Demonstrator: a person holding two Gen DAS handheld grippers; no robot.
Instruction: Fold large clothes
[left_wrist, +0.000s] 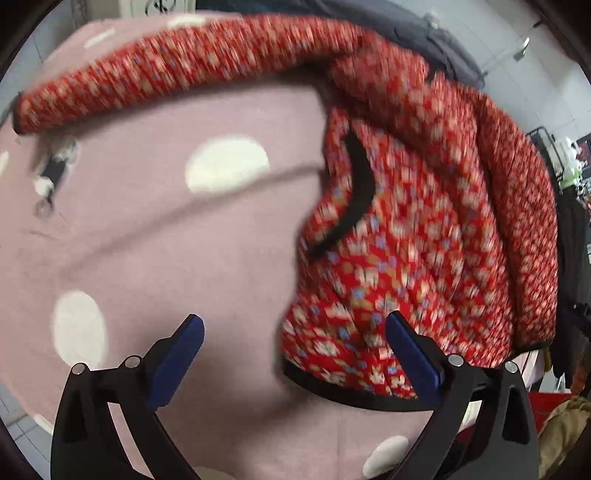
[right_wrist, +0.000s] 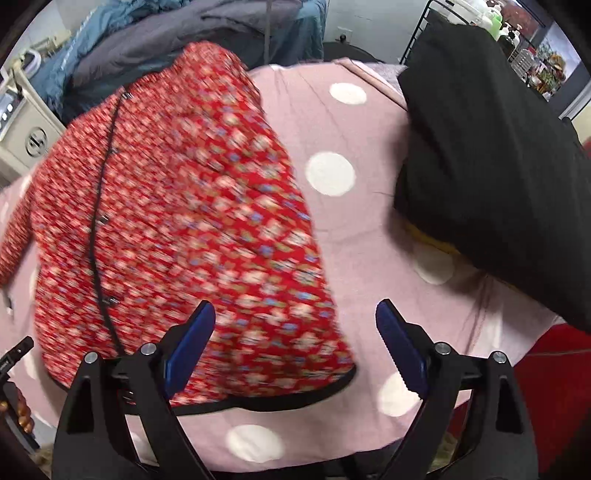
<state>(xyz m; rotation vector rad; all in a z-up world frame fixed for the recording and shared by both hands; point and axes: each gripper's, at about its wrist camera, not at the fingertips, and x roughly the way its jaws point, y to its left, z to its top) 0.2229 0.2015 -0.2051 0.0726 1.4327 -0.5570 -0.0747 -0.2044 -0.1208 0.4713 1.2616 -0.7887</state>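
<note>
Left wrist view: the red floral quilted jacket (left_wrist: 406, 229) lies spread on the pink blanket with white dots (left_wrist: 166, 258), one sleeve stretched far left, likely laid flat for folding. Both the left gripper (left_wrist: 293, 332) and right gripper (right_wrist: 295, 325) gape wide, empty, above its black-trimmed near hem (right_wrist: 280, 400); bare blanket lies right of it.

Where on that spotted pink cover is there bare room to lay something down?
One bare patch lies between the red floral jacket and the black folded garment. Another lies on the pink polka-dot blanket below the jacket's outstretched sleeve. The middle, under the jacket, and the black garment's corner are crowded.
</note>
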